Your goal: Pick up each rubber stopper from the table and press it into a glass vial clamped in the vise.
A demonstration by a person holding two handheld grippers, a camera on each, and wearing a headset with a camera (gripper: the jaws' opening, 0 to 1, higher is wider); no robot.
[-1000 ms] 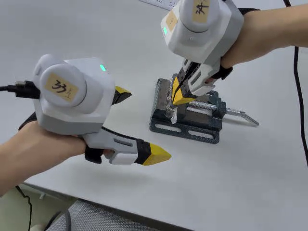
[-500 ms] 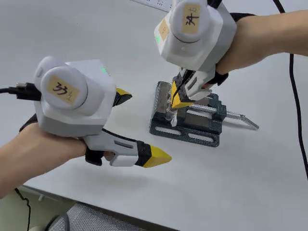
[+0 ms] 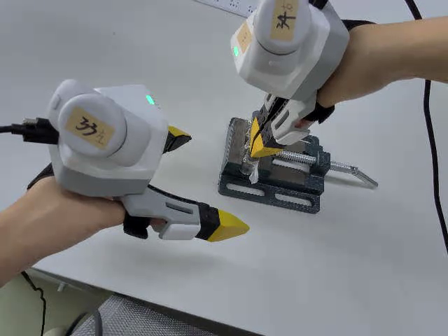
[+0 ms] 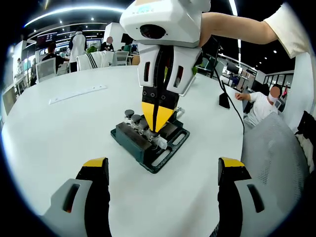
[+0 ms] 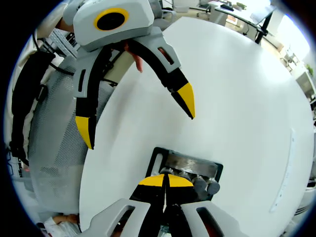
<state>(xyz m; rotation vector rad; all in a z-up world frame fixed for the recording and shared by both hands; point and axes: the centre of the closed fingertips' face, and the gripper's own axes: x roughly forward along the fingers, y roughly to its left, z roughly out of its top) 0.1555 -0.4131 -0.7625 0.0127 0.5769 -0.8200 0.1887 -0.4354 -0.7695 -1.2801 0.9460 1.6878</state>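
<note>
A dark vise [image 3: 276, 183] stands mid-table and clamps a row of glass vials. Two of them wear grey rubber stoppers [image 4: 130, 114] at the far end of the row, stoppers [image 5: 206, 186] also seen beside my right jaws. My right gripper [image 3: 258, 148] points down with its yellow tips shut together, right over the nearest vial [image 4: 154, 137]. I cannot see a stopper between the tips. The right gripper [image 4: 157, 117] hangs straight above the vise [image 4: 150, 143]. My left gripper [image 3: 205, 180] hovers open left of the vise with nothing in it, jaws wide apart in the left gripper view [image 4: 163, 165].
The vise's screw handle [image 3: 354, 169] sticks out to the right. A black cable [image 3: 435, 147] runs down the right side. The table's front edge [image 3: 231, 323] lies close below my left hand. A flat white strip [image 4: 76, 93] lies on the far table.
My right gripper has sunk slightly toward the nearest vial and stayed shut. The left gripper has kept its place and stayed open.
</note>
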